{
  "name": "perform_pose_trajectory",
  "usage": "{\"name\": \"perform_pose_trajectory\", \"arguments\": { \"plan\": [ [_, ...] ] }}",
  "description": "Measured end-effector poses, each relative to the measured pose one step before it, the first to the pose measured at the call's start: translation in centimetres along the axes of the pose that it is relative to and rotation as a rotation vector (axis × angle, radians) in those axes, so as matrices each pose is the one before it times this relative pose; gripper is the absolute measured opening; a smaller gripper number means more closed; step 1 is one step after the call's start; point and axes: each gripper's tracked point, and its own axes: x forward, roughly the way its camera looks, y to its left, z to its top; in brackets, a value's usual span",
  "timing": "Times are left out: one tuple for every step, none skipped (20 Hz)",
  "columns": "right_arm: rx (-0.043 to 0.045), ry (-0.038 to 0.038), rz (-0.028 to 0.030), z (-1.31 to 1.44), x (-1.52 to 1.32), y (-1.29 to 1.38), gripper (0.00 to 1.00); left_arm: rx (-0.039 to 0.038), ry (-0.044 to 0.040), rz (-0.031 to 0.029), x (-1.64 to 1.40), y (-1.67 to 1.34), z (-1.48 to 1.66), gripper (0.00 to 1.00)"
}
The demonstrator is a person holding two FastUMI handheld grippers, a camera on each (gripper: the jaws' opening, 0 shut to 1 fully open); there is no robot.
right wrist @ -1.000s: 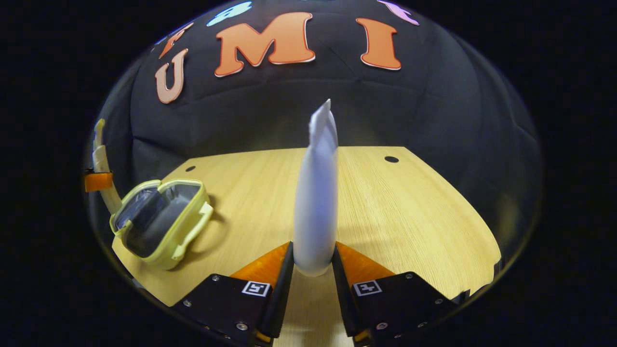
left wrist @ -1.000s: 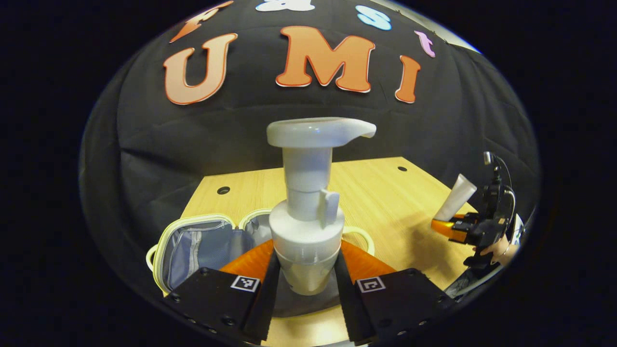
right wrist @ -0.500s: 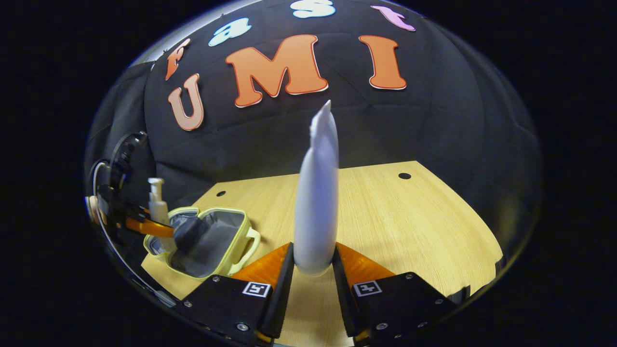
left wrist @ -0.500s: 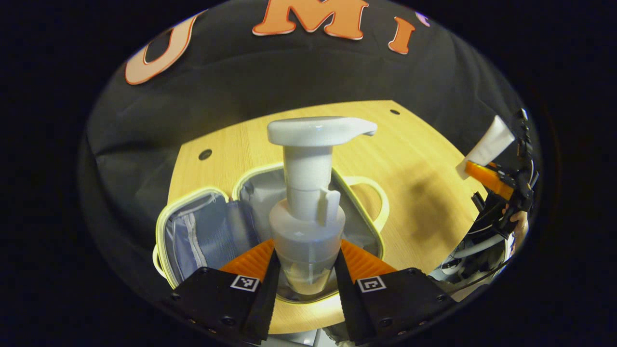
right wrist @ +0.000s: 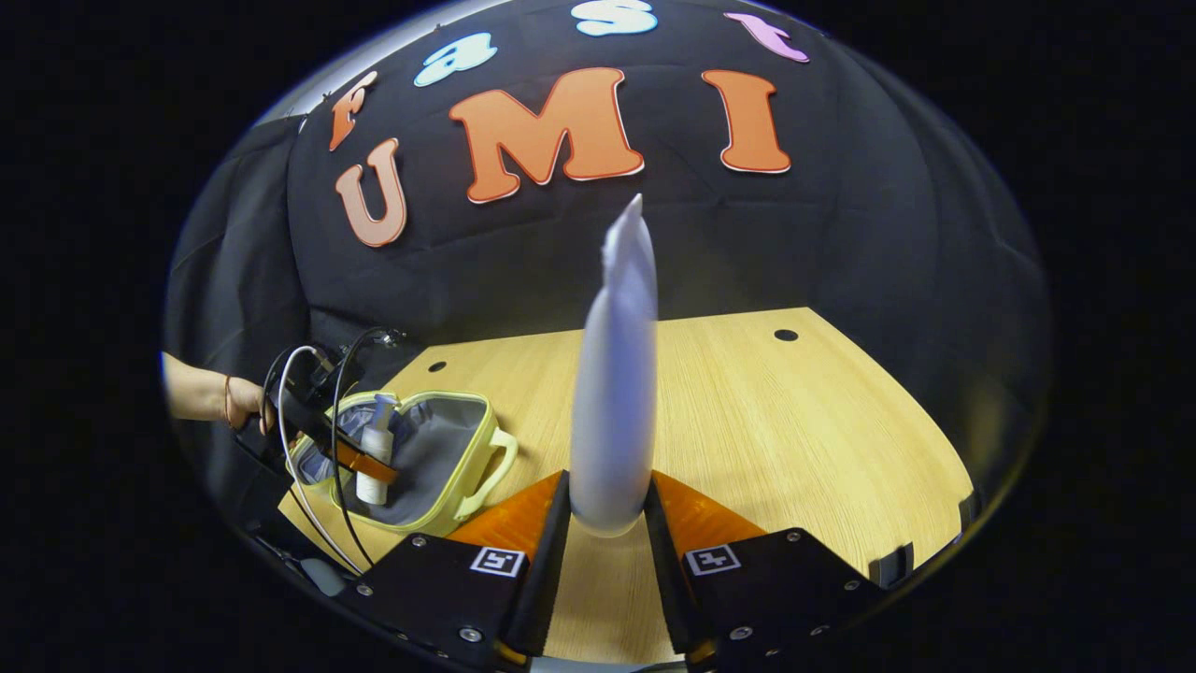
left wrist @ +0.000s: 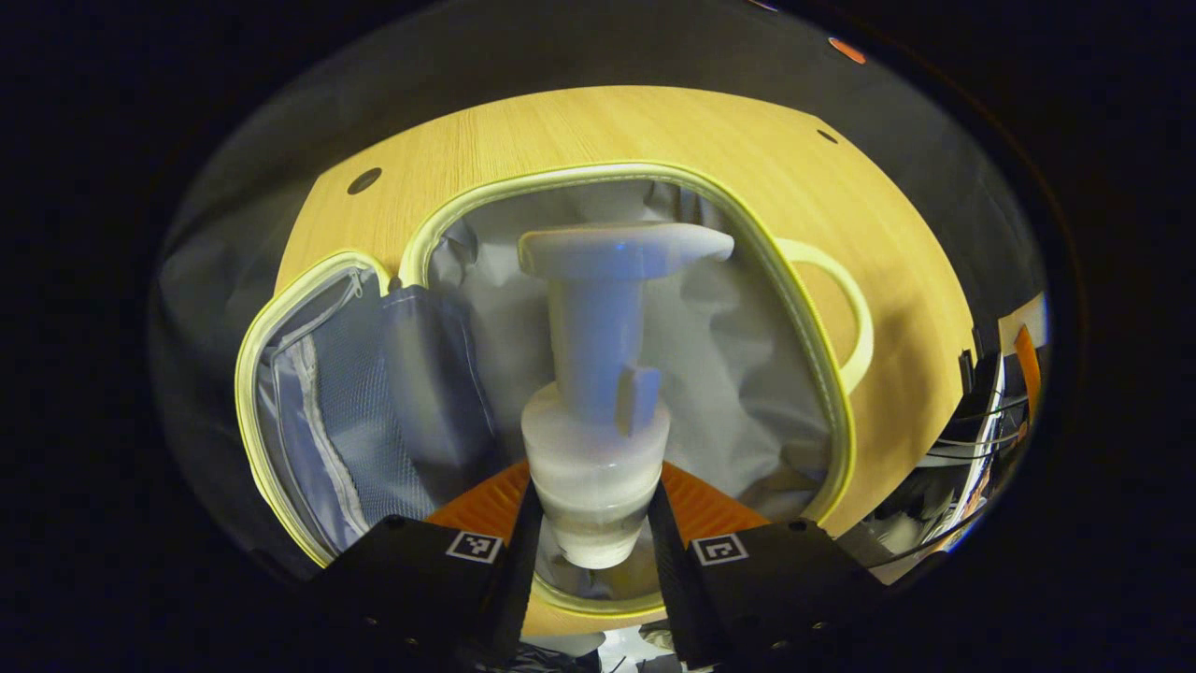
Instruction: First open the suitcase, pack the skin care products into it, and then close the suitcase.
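Left gripper view first: the left gripper is clamped on the pump bottle, both fingers pressing its clear lower body, and the bottle hangs right over the open suitcase, pump head pointing toward the handle side. The grey lining of the main compartment sits directly behind the bottle, nothing between the two, while the lid with its mesh pocket lies flopped open to the left. The case's pale yellow handle loops out onto the wooden surface, which has a couple of small round holes near its far edge. Over to the right gripper view: the right gripper grips the white tube at its lower end, fingers closed against both sides, tube standing upright above bare wood. Off to the left of this view the suitcase rests open on the surface, and the other gripper dips the pump bottle into it (cables trailing over the case's near rim), with a person's hand behind it.
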Motion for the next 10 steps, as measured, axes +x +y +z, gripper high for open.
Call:
{"name": "perform_pose_trajectory", "arguments": {
  "plan": [
    [0.00296,0.00276,-0.00424,-0.047,0.049,-0.166,0.48,-0.00066,0.00425,-0.00337,0.654,0.102,0.026,0.59],
    [0.00161,0.00259,-0.00180,-0.092,-0.106,-0.024,0.48,0.00406,-0.01162,-0.00355,0.231,0.080,0.291,0.59],
    [0.00038,0.00104,-0.00375,-0.078,-0.057,-0.036,0.48,0.00279,-0.01107,-0.00086,0.045,-0.064,0.337,0.58],
    [-0.00005,0.00160,-0.00248,-0.048,-0.019,-0.064,0.48,-0.00033,0.00100,0.00336,-0.048,0.037,-0.078,0.59],
    [0.00092,0.00418,-0.00090,-0.136,0.004,0.028,0.48,0.00288,-0.01482,0.00773,-0.259,0.131,0.284,0.61],
    [0.00297,0.00176,0.00065,0.044,-0.012,0.148,0.48,0.00225,-0.02231,0.01144,-0.227,0.190,0.510,0.63],
    [0.00135,0.00053,0.00327,0.087,0.088,0.287,0.48,-0.00925,-0.01787,-0.01795,-0.323,-0.452,0.288,0.76],
    [-0.00219,0.00023,0.00402,0.100,0.025,0.204,0.48,-0.01625,-0.01719,0.00045,-0.381,-0.270,0.346,0.88],
    [-0.00405,-0.00187,0.00616,0.199,-0.118,0.339,0.48,-0.00241,-0.02082,0.01173,-0.448,0.048,0.465,1.00],
    [-0.00457,-0.00402,0.00718,0.248,0.019,0.421,0.48,0.00812,-0.02833,0.01703,-0.568,0.191,0.467,1.00]
  ]
}}
